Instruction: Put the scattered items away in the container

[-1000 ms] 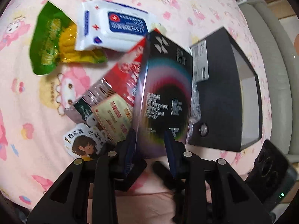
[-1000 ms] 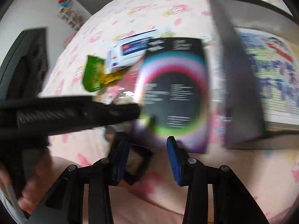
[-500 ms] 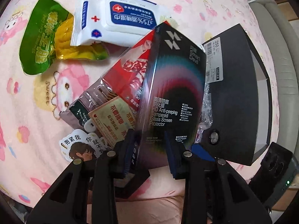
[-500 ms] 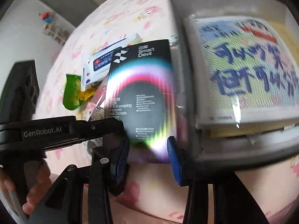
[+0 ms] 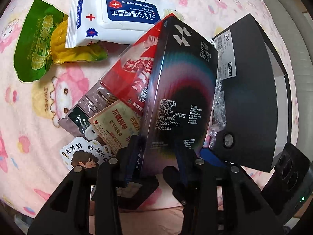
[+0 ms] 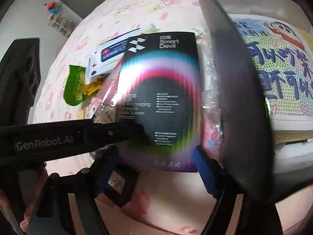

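Handover at the box wall: right jaws letting go, left jaws easing

The right gripper (image 6: 154, 168) was clamped on the screen protector box (image 5: 182, 90) a second ago. Now its jaws are opening wide and its blue pads stand clear of the near corners, so it holds nothing. The left gripper (image 5: 158, 156) grips the box's near edge, though its jaws are also starting to open. The box stands tilted against the left outer wall of the black container (image 5: 254, 98), not inside. It lies over the red snack bag (image 5: 135, 66). Its long axis runs near to far, logo end far. Judgement: still to be lifted over the wall. The wet wipes pack (image 5: 115, 17) and green corn packet (image 5: 35, 47) lie far left on the pink blanket (image 5: 29, 127).
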A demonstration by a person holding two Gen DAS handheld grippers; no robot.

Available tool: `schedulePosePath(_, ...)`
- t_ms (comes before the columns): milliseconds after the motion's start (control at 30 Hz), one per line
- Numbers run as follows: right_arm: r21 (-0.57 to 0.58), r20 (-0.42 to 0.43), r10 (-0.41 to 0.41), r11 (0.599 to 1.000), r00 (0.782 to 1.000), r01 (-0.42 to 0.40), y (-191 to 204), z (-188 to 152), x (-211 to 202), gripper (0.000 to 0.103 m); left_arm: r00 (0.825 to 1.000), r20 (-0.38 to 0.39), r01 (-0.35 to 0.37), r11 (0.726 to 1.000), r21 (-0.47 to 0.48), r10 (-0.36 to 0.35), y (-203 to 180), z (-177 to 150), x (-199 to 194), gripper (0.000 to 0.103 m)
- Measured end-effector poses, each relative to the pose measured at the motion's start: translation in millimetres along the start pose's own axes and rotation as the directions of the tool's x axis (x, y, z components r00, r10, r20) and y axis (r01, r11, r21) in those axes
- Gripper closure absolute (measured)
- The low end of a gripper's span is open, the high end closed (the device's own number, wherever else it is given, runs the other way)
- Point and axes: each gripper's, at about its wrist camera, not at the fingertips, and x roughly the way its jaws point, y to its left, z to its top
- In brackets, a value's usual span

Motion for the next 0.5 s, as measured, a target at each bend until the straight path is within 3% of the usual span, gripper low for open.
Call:
schedulePosePath(67, 0.012, -0.005, 0.142, 0.99, 0.99, -0.142, 0.0, 0.3, -3.6, 0.042, 1.0, -0.005, 0.005, 1.0, -0.007, -0.005, 2.3, -3.9, -2.0, 0.066)
schedulePosePath(133, 0.024, -0.022, 0.168, 0.986, 0.985, -0.168, 0.4, 0.9, -3.3, 0.046, 1.0, -0.006, 0.009, 1.0, -0.011, -0.009, 4.0, -7.8, -4.4, 0.066)
schedulePosePath(500, 0.061, 0.006, 0.019, 0.998, 1.0, -0.019, -36.9, -10.9, -19.2, 0.049, 0.995, 0.023, 0.093, 0.994, -0.049, -0.092, 19.6, -26.3, -23.1, 0.066)
